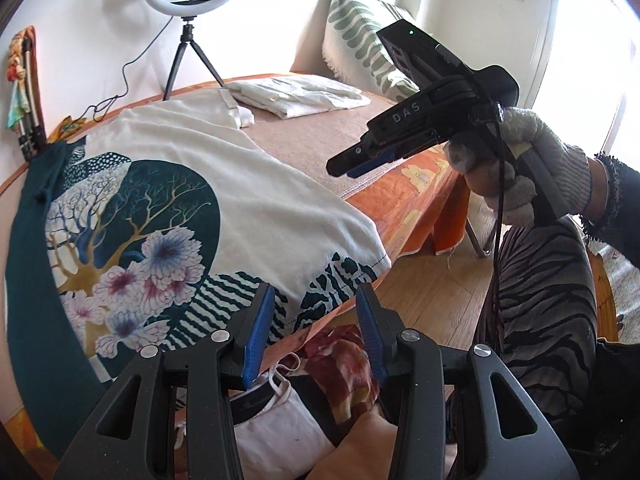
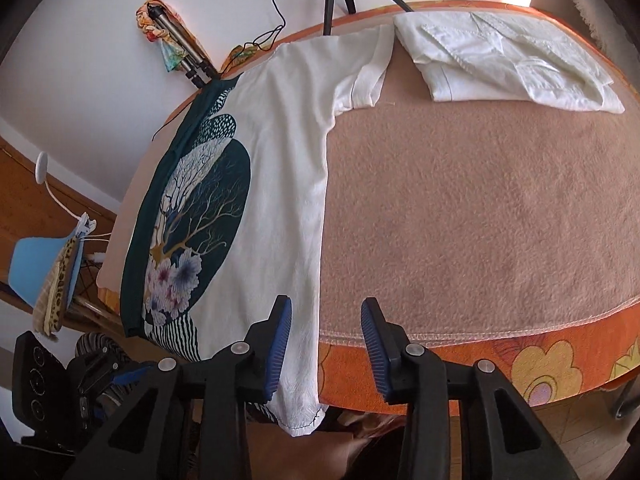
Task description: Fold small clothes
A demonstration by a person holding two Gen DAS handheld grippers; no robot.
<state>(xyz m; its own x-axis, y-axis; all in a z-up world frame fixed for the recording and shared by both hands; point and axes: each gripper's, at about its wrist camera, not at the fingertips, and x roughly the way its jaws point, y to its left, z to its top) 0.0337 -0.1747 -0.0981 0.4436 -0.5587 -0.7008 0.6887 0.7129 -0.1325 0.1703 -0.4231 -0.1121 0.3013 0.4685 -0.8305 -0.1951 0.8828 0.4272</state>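
A white T-shirt (image 1: 224, 184) with a dark green tree-and-flower print lies on the pink blanket, one side folded over; its hem hangs over the near table edge. It also shows in the right wrist view (image 2: 280, 184). My left gripper (image 1: 316, 332) is open and empty, just off the hem. My right gripper (image 2: 326, 348) is open and empty above the hem's right corner; in the left wrist view it (image 1: 352, 162) hovers over the table's right side in a gloved hand. A folded white garment (image 2: 504, 60) lies at the far edge.
A pink blanket (image 2: 480, 200) covers the table over an orange flowered cloth (image 2: 520, 364). A ring light on a tripod (image 1: 192, 28) stands at the back by the wall. A leaf-patterned cushion (image 1: 360, 36) sits far right. Clothes lie in a pile (image 1: 340, 364) below the table edge.
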